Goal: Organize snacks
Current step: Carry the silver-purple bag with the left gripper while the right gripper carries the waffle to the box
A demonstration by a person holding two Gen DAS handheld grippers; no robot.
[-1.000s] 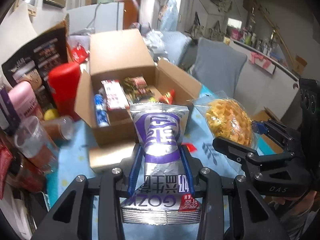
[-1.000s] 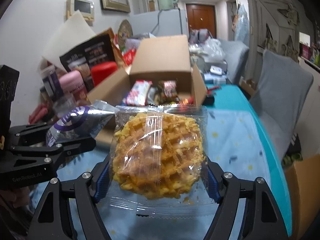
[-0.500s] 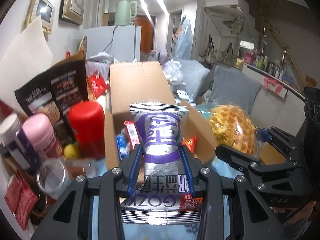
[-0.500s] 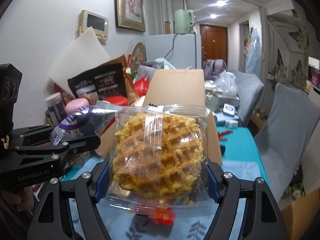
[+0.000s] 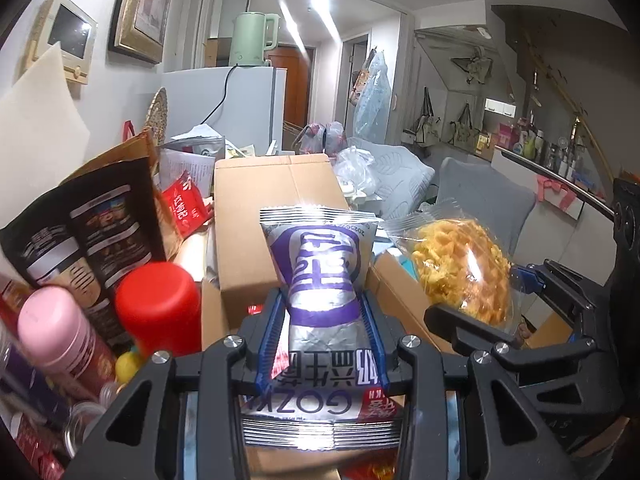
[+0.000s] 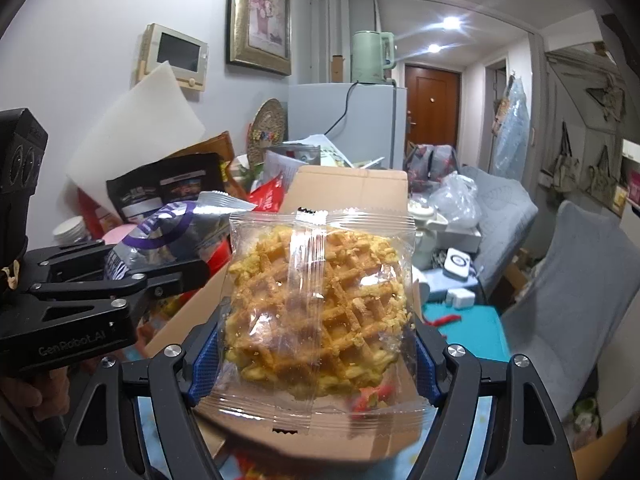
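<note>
My left gripper is shut on a silver and purple snack bag, held upright over the open cardboard box. My right gripper is shut on a clear-wrapped waffle, held over the box's near right flap. The waffle also shows at the right in the left wrist view. The snack bag shows at the left in the right wrist view. Both grippers sit side by side. The box's contents are mostly hidden behind the held packets.
Left of the box stand a red-capped container, a pink bottle and a dark coffee bag. A red packet leans behind. A grey chair stands at the right. A white fridge is behind.
Both grippers have moved forward and tilted up with their packets. They are now over the box, which fills the lower view. The table surface has dropped out of sight.
</note>
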